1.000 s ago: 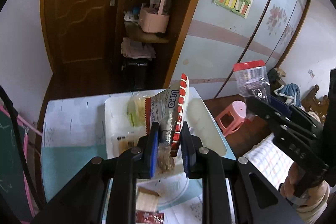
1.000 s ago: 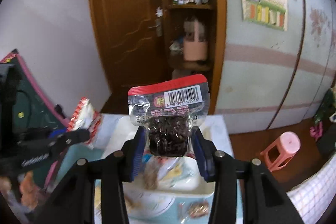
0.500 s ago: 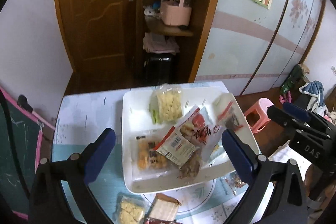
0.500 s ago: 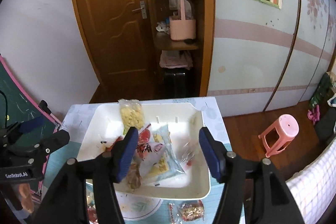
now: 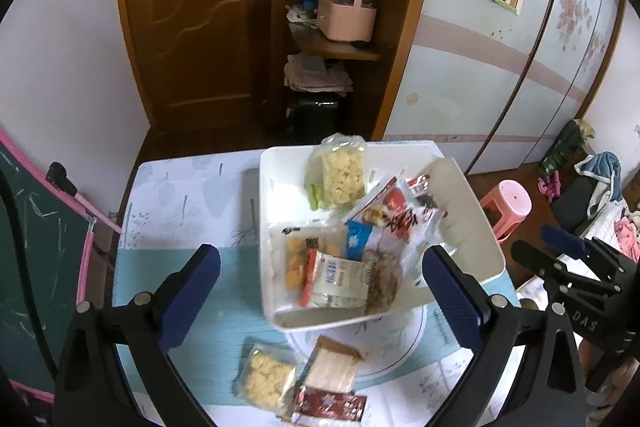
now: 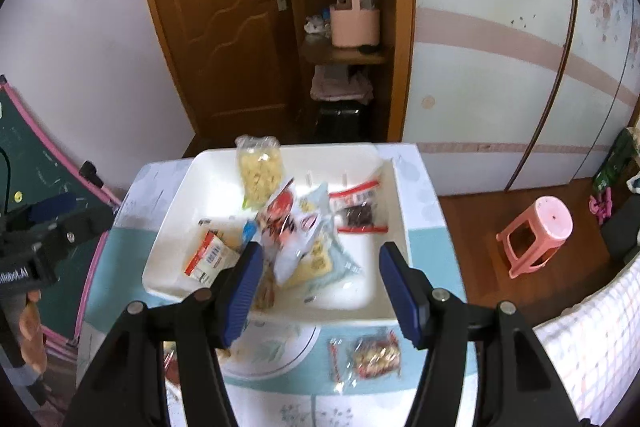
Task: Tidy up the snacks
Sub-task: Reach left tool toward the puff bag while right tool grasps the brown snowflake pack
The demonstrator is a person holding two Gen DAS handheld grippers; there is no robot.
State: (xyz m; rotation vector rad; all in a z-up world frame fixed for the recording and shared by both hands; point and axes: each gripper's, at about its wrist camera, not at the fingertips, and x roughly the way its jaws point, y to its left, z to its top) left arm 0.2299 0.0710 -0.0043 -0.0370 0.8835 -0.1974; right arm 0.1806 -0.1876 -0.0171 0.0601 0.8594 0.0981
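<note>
Most of the snacks are already in the white tray (image 5: 276,195) on the table (image 5: 180,195): a clear bag of yellow puffs (image 5: 342,173) at its far end, a red-and-white packet (image 5: 394,215) across the middle, a dark dried-fruit pack (image 6: 360,213) toward the right wall, and a red-edged wafer pack (image 5: 338,279) at the near left over a bag of orange bites (image 5: 294,259). They lie heaped and overlapping, so I would call the job well along but not finished.

Still outside the tray, on the table's near side, are a second bag of puffs (image 5: 266,381), a tan cracker pack (image 5: 334,365), a dark red packet (image 5: 328,409) and, further right, a clear mixed-nut pack (image 6: 374,355).

The left gripper (image 5: 320,291) hangs above the tray's near end with its jaws spread wide, holding nothing; the three loose packs lie just below and near it. The right gripper (image 6: 320,291) is likewise parted and empty over the tray's near edge, and the nut pack sits right beneath its right finger, probably the easiest pick for that hand.
</note>
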